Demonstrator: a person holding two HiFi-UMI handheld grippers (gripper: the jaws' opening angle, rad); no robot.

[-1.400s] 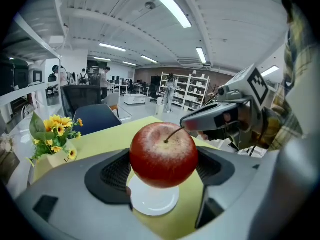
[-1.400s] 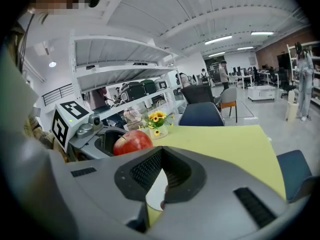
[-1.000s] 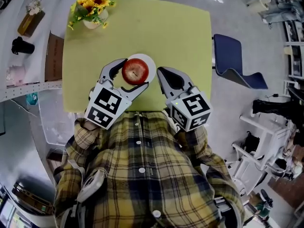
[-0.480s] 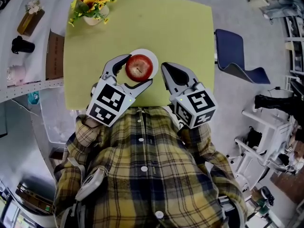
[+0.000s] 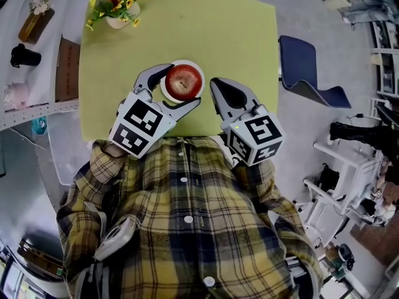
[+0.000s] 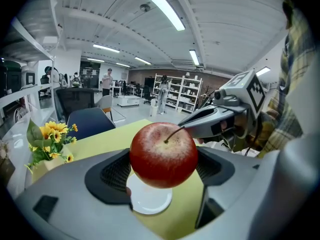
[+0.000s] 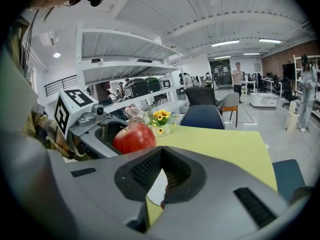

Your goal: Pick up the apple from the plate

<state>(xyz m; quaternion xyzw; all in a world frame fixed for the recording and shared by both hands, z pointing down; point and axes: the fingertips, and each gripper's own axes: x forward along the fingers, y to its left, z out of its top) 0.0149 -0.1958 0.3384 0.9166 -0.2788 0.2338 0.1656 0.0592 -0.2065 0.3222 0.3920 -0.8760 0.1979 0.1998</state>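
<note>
A red apple (image 5: 184, 81) is gripped between the pads of my left gripper (image 5: 181, 85) and hangs just above the small white plate (image 5: 166, 93) on the yellow-green table (image 5: 218, 36). In the left gripper view the apple (image 6: 164, 155) fills the gap between the jaws, with the plate (image 6: 148, 199) beneath it. My right gripper (image 5: 215, 83) sits just right of the plate, its jaws closed tip to tip with nothing between them. In the right gripper view the apple (image 7: 134, 137) shows at the left, past that gripper's (image 7: 156, 200) jaws.
A pot of yellow flowers (image 5: 118, 5) stands at the table's far left corner. A blue chair (image 5: 308, 73) is off the table's right edge. A shelf with a bottle and cups (image 5: 28, 42) runs along the left.
The head view has shifted slightly. The apple stays gripped above the plate, and neither gripper has moved relative to the table.
</note>
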